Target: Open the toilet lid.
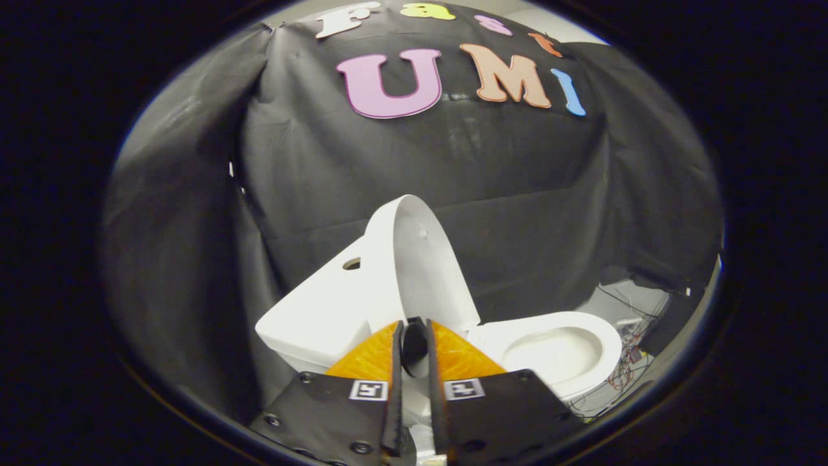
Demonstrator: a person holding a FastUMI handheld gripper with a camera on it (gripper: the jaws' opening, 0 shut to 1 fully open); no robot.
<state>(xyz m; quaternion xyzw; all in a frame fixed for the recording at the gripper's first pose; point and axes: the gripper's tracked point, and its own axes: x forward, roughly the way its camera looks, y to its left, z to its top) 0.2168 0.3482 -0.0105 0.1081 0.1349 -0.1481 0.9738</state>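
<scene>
- Toilet (556,353): white unit standing against the black cloth wall (453,188), with the seat and bowl opening exposed.
- Toilet lid (424,259): raised, standing close to upright above the rear of the bowl, its inner face turned toward the bowl. It sits between the tank and the bowl opening.
- Tank (317,310): directly behind the lid on the side away from the bowl; a round flush button (352,263) shows on its top surface.
- Gripper (414,327): fingers drawn narrow, with a slim gap between them. The tips sit at the lower edge of the lid, near its hinge end; whether both fingers press on the lid cannot be told.
- Loose wires (624,362): lying on the floor just beyond the bowl's front rim, on the far side from the tank.
</scene>
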